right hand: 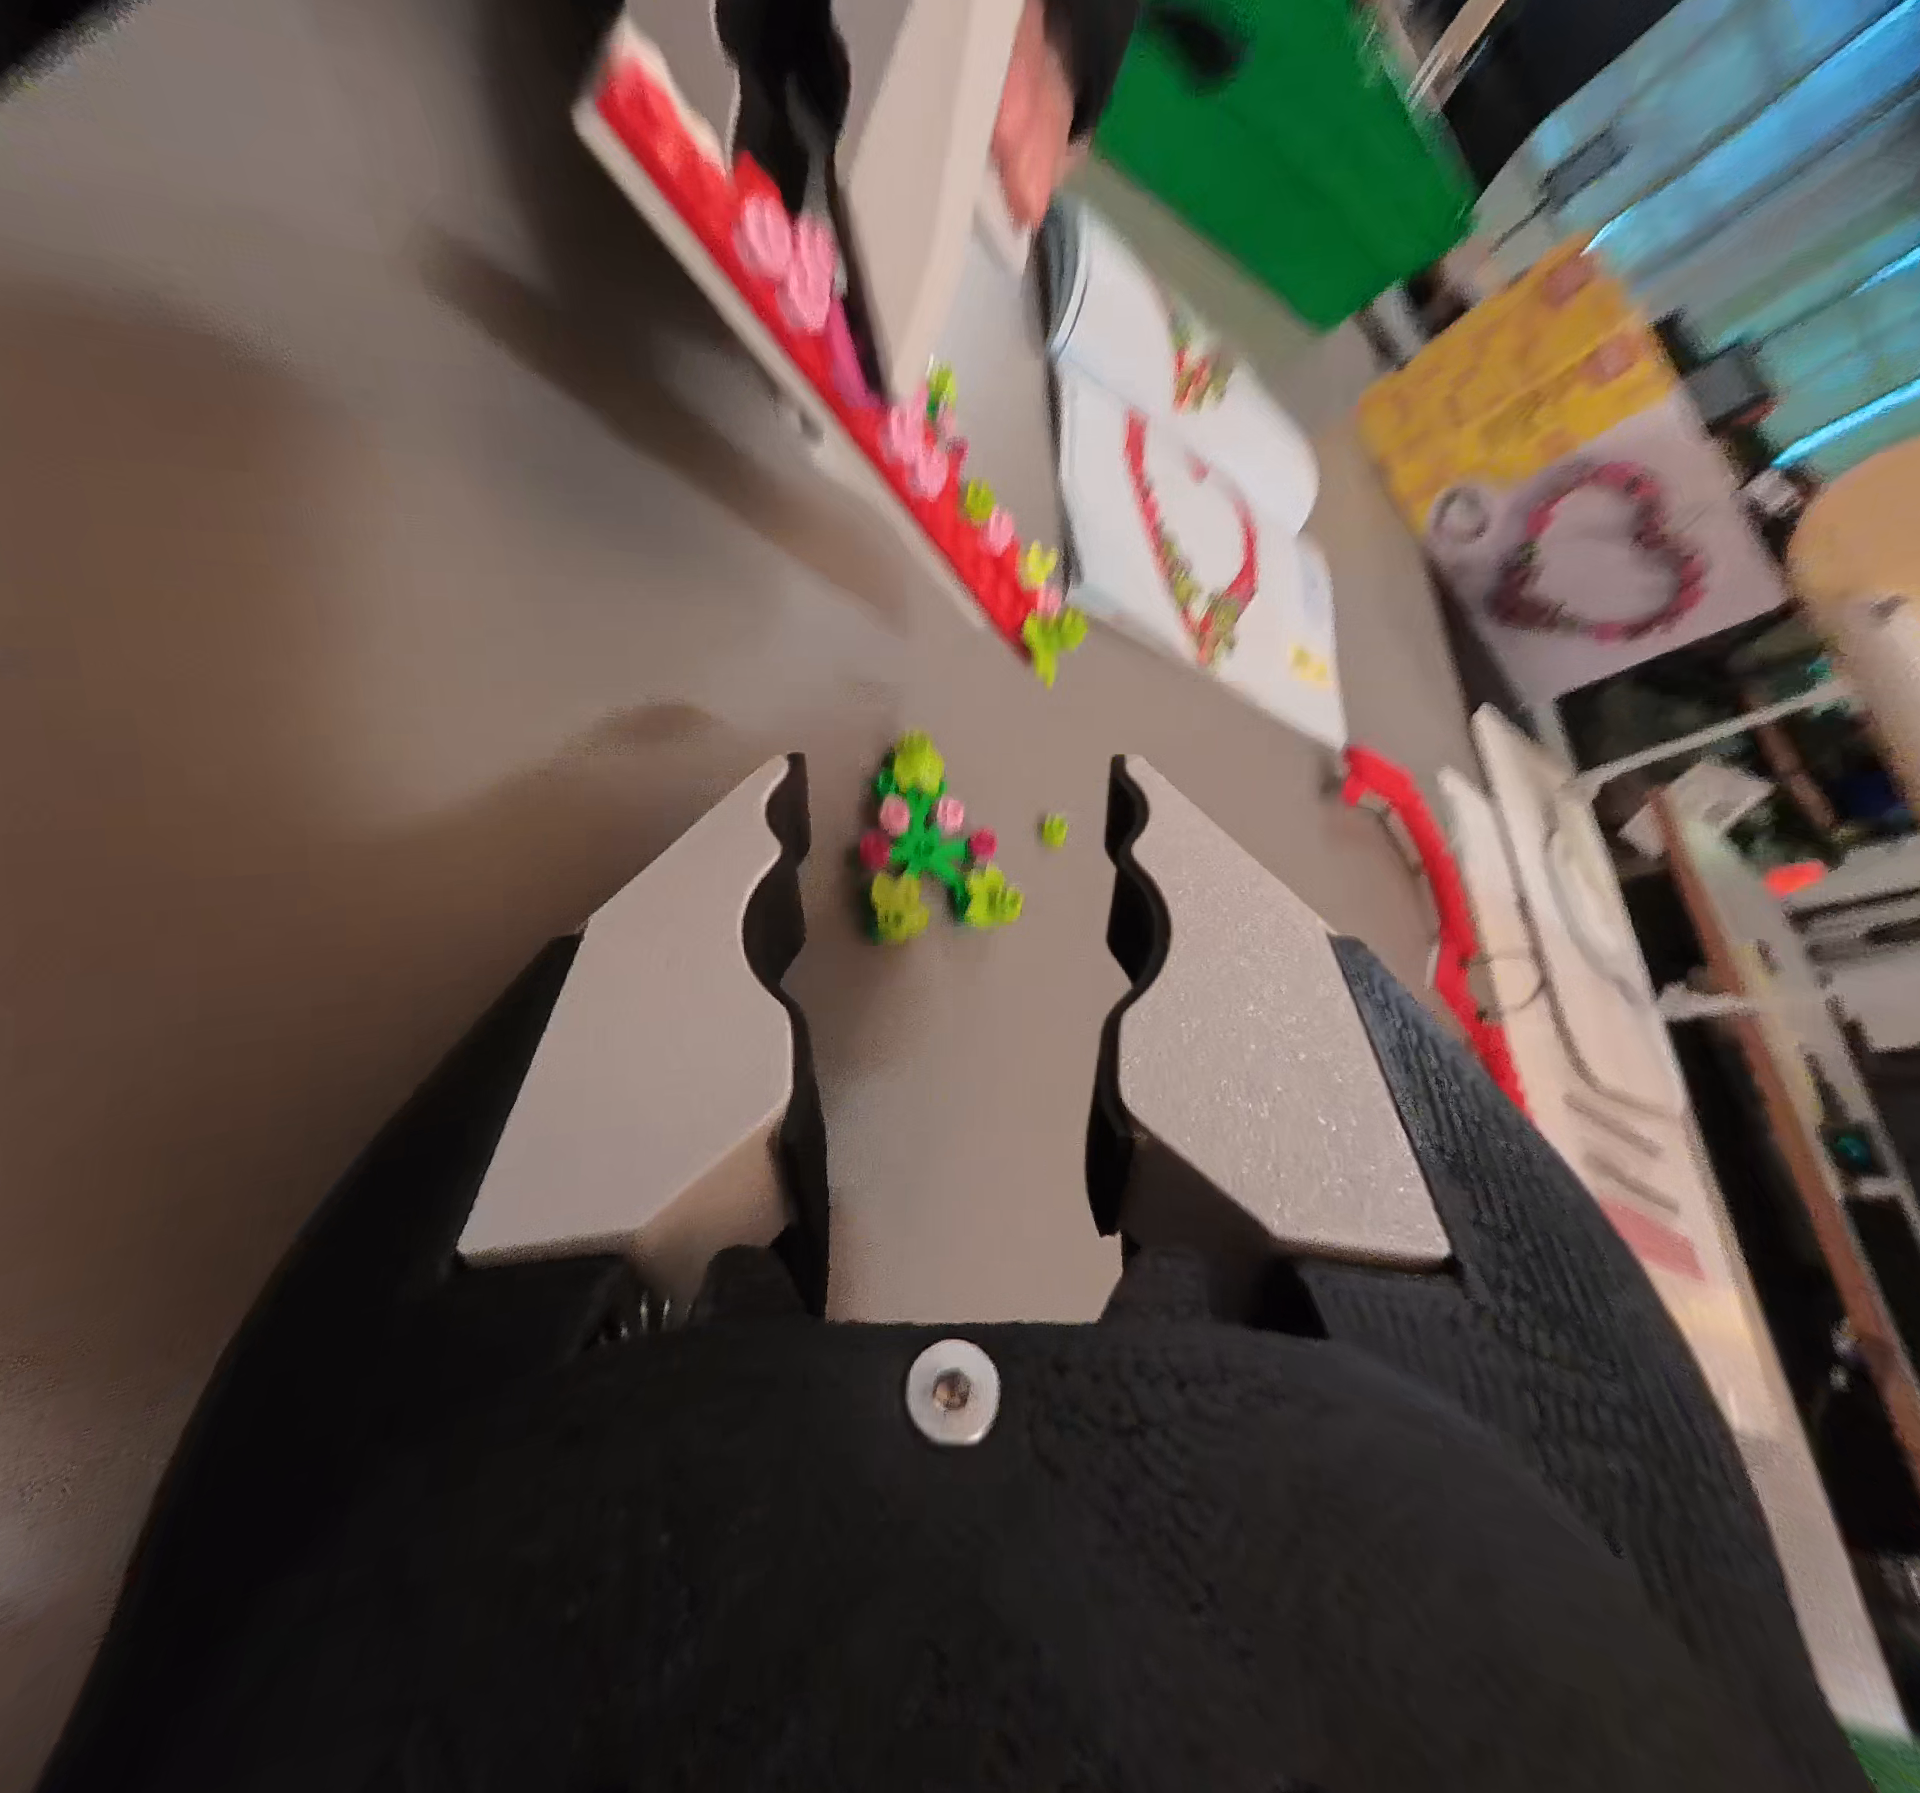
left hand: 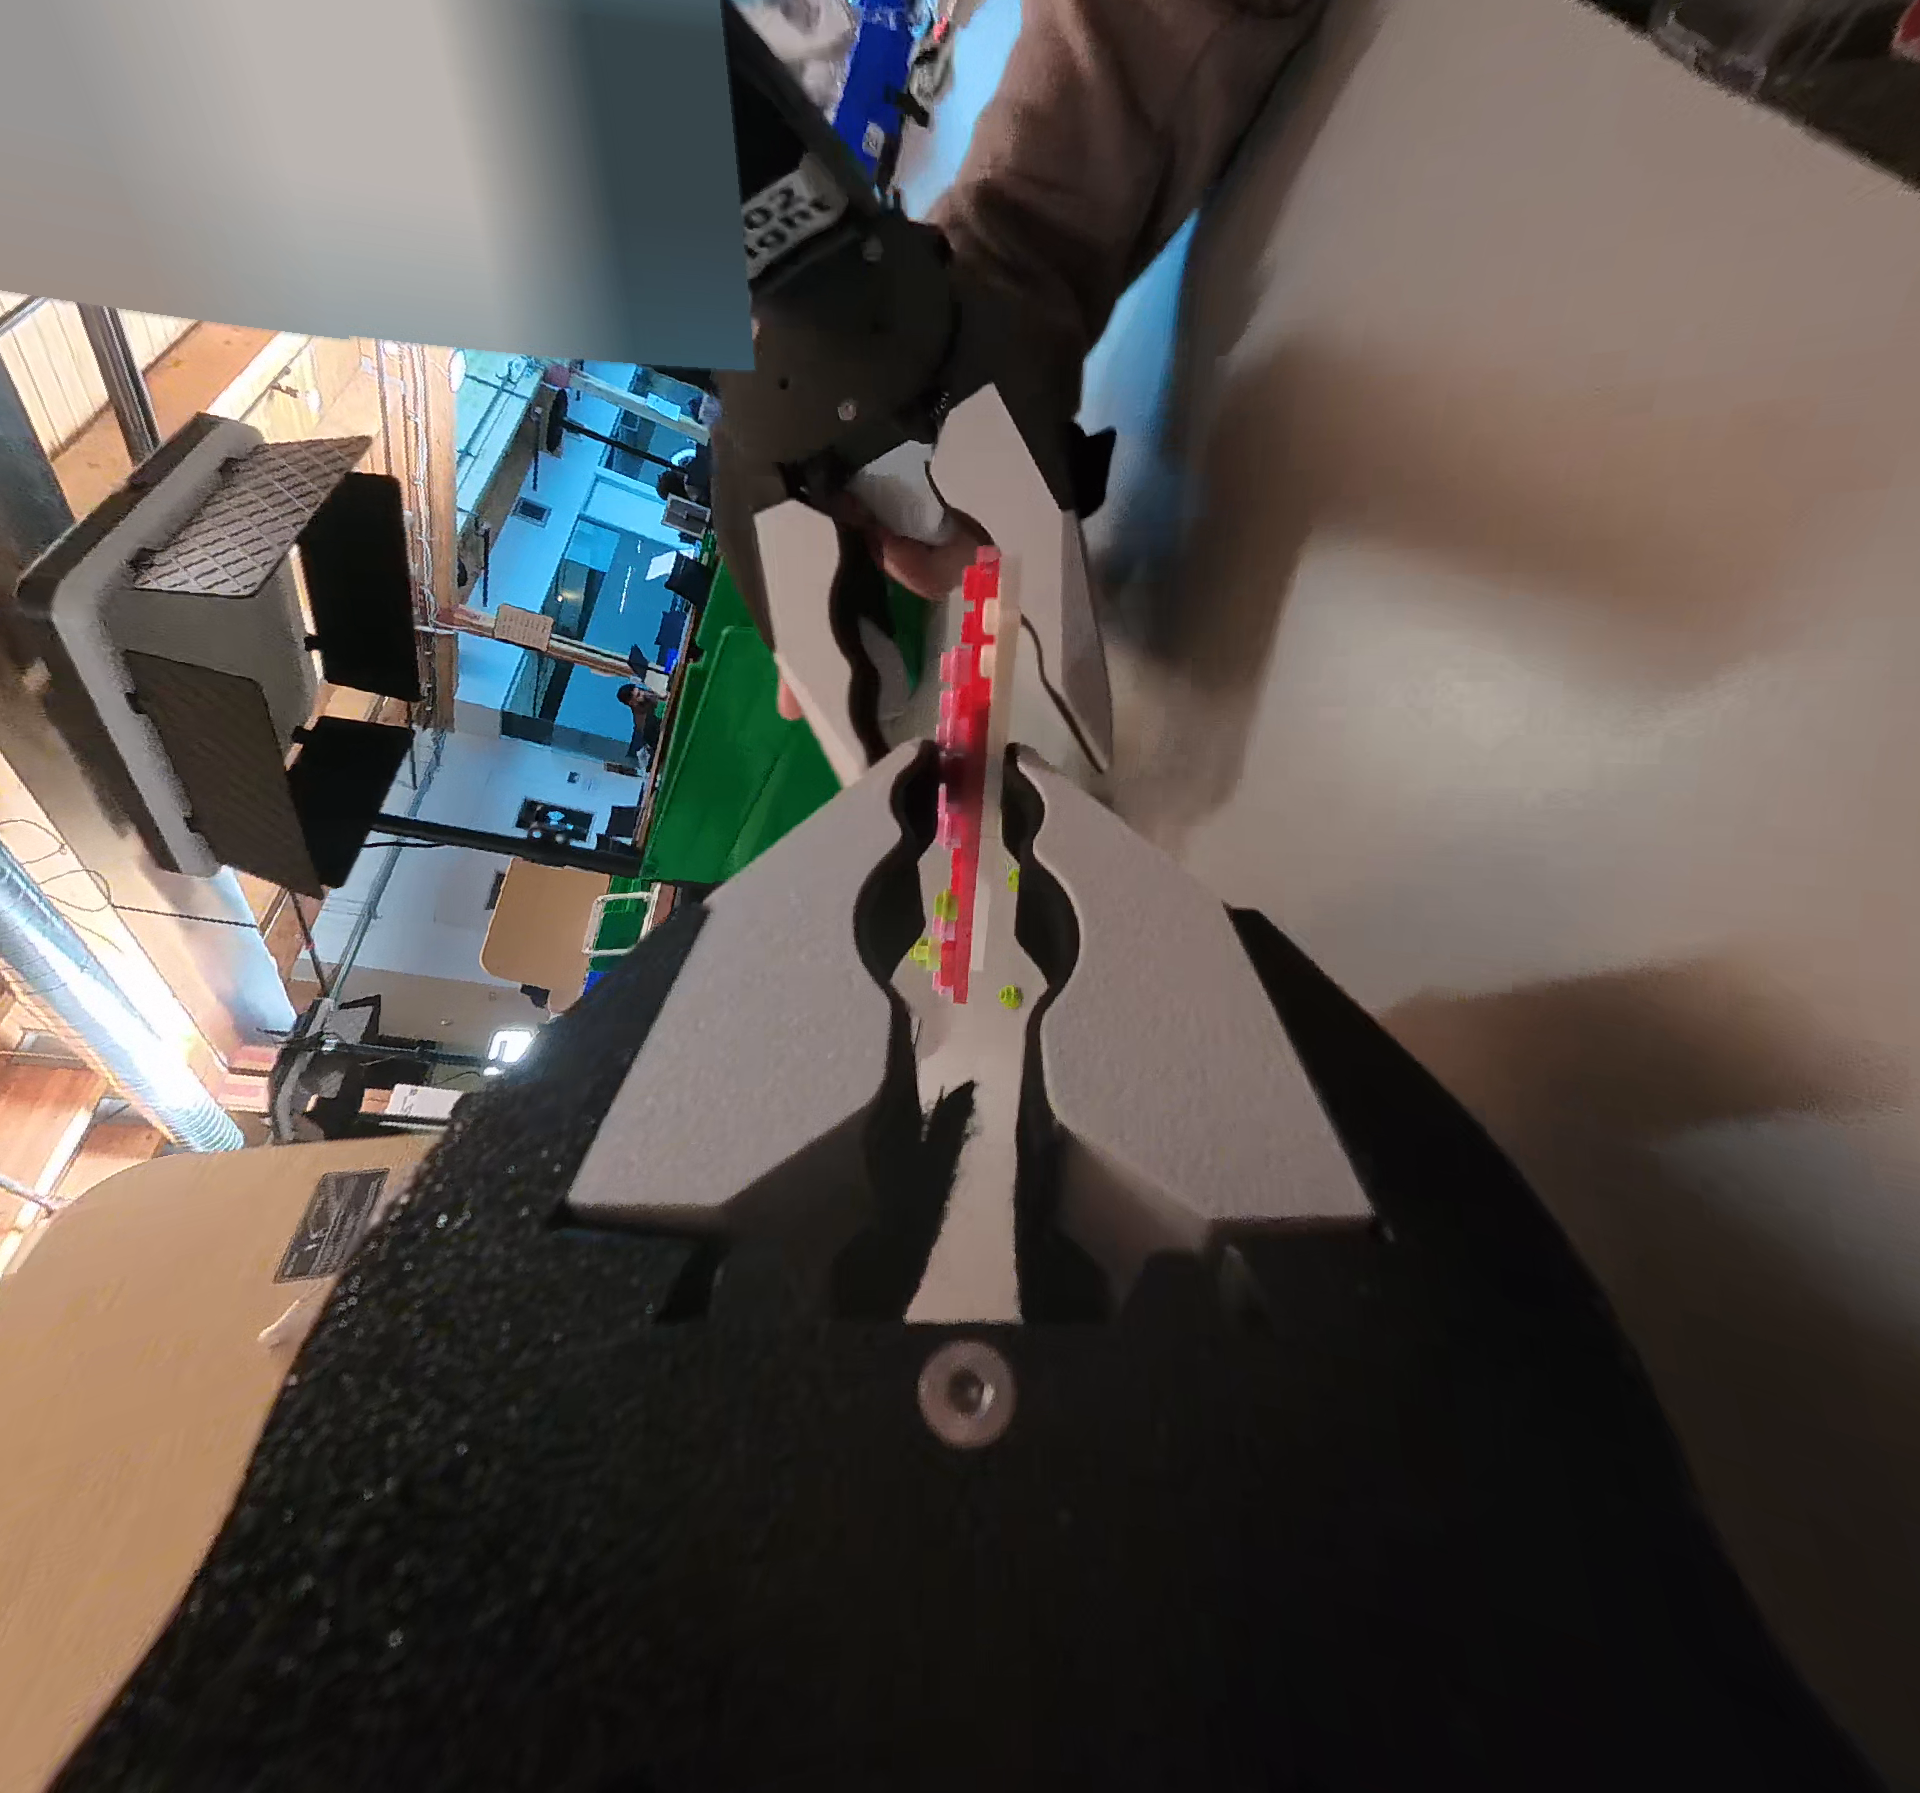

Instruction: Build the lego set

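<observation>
Red brick strip [right hand: 940,507] on white backing, pink and lime studs. Green, lime, pink flower cluster [right hand: 925,855]. Grey table [right hand: 312,600]. Green bin [right hand: 1278,133]. Yellow box [right hand: 1538,434].

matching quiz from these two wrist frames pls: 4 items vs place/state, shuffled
Items
1. left gripper
2. right gripper
3. small green-and-pink lego flower cluster
4. yellow lego set box with a heart picture

Place or state
A. fingers apart, nothing between them
B. lying loose on the grey table, just ahead of the open fingers
C. fingers closed on the red-and-white lego strip
D. standing at the table's far right edge

Pairs: 1-C, 2-A, 3-B, 4-D
</observation>
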